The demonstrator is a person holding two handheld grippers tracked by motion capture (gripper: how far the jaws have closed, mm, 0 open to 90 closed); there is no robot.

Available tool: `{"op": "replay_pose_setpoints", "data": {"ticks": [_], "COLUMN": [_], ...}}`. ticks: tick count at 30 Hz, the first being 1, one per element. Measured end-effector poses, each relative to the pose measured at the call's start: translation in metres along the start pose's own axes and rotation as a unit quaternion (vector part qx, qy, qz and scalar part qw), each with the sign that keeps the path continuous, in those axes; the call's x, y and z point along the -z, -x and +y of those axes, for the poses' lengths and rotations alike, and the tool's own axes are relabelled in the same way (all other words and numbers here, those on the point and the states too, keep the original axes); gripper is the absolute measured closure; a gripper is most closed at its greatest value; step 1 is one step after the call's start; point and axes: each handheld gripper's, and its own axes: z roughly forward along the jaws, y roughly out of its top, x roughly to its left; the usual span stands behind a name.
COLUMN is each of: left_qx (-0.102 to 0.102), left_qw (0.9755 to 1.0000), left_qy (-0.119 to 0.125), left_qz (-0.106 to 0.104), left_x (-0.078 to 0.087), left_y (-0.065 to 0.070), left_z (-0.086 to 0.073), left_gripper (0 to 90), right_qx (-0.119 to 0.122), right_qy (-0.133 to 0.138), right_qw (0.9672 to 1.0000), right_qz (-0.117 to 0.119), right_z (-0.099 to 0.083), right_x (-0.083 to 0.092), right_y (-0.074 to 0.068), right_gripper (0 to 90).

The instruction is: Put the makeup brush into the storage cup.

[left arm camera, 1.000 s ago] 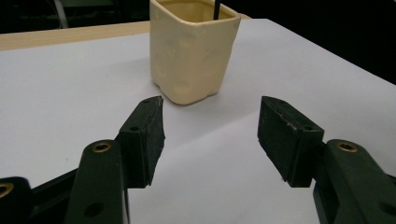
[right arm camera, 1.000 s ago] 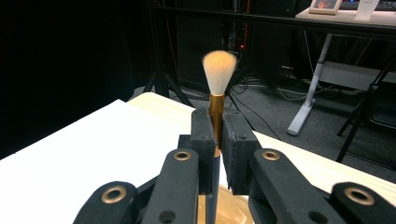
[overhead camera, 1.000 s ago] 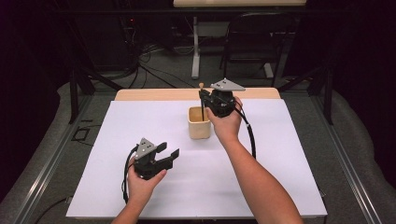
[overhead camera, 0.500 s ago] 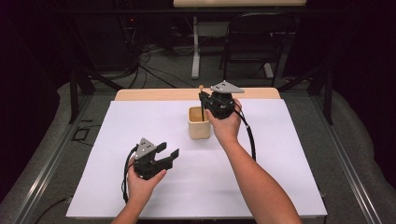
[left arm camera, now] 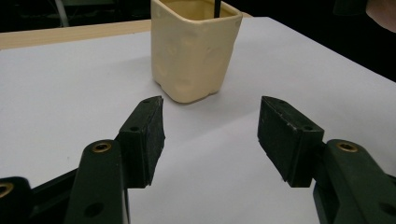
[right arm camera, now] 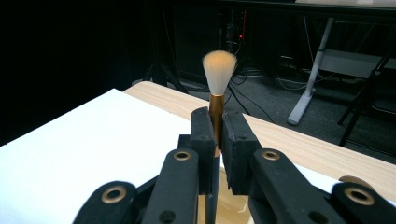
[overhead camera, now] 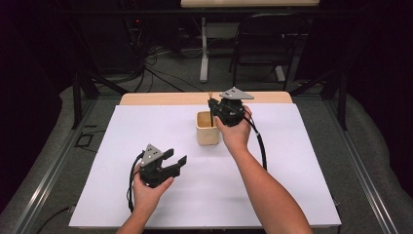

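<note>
A cream cup (overhead camera: 207,128) stands upright on the white sheet (overhead camera: 146,131) near the table's far edge. My right gripper (overhead camera: 213,105) hovers over the cup's right rim, shut on a brush (right arm camera: 217,84) with a copper ferrule and pale bristles pointing up. The brush handle (overhead camera: 211,113) reaches down into the cup. My left gripper (overhead camera: 175,159) rests low on the sheet to the near left of the cup, open with nothing between its pads (left arm camera: 148,135). The same cup (left arm camera: 193,45) stands a short way beyond those jaws in the left gripper view.
A strip of bare wooden table (overhead camera: 160,98) shows behind the sheet. Beyond it are a dark chair (overhead camera: 263,44), table legs and cables on the floor. Metal rails (overhead camera: 48,170) run along both sides of the table.
</note>
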Motion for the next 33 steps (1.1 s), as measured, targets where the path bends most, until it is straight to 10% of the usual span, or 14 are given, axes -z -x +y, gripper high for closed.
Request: {"op": "replay_pose_setpoints", "data": {"ticks": [33], "left_qx": [0.005], "left_qw": [1.0000], "left_qy": [0.002], "left_qz": [0.000], "left_x": [0.001], "left_y": [-0.002], "left_z": [0.000], "left_gripper": [41.1], "right_qx": [0.001], "right_qy": [-0.028], "right_qw": [0.9996], "right_qz": [-0.004], "right_z": [-0.021], "right_x": [-0.009], "right_y": [0.000], "right_gripper": [83.9]}}
